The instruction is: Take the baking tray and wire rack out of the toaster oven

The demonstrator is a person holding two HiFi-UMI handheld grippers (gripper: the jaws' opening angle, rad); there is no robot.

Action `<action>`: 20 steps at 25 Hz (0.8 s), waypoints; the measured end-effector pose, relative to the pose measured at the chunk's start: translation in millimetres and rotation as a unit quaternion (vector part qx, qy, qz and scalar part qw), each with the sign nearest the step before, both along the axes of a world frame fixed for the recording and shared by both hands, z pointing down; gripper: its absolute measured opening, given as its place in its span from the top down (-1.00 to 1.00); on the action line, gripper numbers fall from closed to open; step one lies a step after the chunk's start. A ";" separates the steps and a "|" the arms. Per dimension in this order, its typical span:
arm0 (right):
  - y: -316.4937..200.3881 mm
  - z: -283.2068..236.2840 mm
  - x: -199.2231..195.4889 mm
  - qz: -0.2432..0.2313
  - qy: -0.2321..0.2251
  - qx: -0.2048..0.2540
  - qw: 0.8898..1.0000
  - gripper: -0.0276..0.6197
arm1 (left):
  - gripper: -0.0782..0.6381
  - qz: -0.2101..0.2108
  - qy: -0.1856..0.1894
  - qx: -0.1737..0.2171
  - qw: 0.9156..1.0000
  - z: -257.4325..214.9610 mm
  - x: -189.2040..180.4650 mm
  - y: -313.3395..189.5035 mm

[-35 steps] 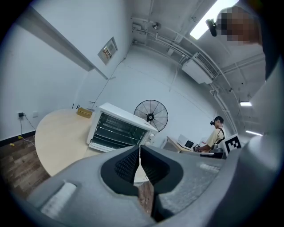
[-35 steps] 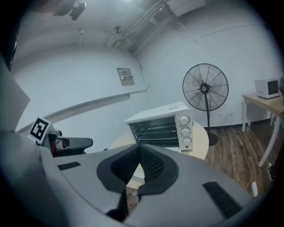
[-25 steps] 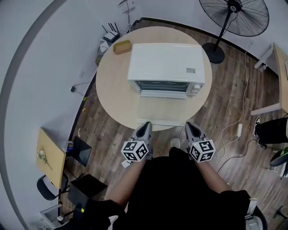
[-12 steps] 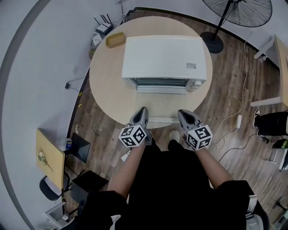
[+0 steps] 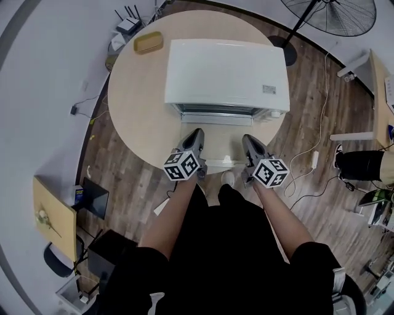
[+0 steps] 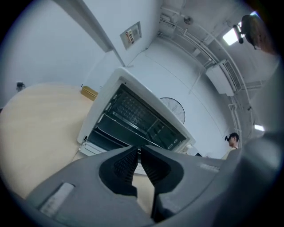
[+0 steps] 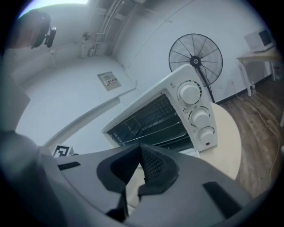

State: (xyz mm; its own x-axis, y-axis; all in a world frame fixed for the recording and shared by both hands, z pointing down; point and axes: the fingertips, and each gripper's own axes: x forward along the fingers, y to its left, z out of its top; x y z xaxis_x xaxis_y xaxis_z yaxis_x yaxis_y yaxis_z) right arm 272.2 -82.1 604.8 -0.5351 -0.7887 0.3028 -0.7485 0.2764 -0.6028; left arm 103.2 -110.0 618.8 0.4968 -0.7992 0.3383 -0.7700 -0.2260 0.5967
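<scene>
Toaster oven (image 5: 226,71): 1 white unit, sitting on the round table (image 5: 138,117); its door is hanging open, folded down toward the person holding the grippers

Wire rack (image 6: 133,108): lying inside the toaster oven, high in the cavity, showing as a metal grid through the open front

Baking tray (image 6: 116,135): showing only as a dark flat layer beneath the wire rack, inside the toaster oven; its edges are too dim to trace

Dials (image 7: 199,117): 3 white knobs stacked on the toaster oven's right front panel, with 1 small red lamp glowing below them

Left gripper (image 5: 197,132): hovering just in front of the left half of the toaster oven's door and pointing at the cavity; its jaws are pressing together, clenched on nothing

Right gripper (image 5: 246,138): hovering just in front of the right half of the toaster oven's door, apart from it; its jaws are closing on each other, with nothing between them

Yellow dish (image 5: 149,42): resting on the table beside the toaster oven's rear left corner

Standing fan (image 5: 335,15): standing on the floor beyond the toaster oven's rear right corner

Bystander (image 6: 230,141): standing well beyond the toaster oven's right end
</scene>
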 end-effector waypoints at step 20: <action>-122.9 105.3 6.1 0.151 -0.221 -0.126 0.955 0.52 | 0.25 -0.113 0.181 -0.109 0.971 94.6 -12.3 -103.1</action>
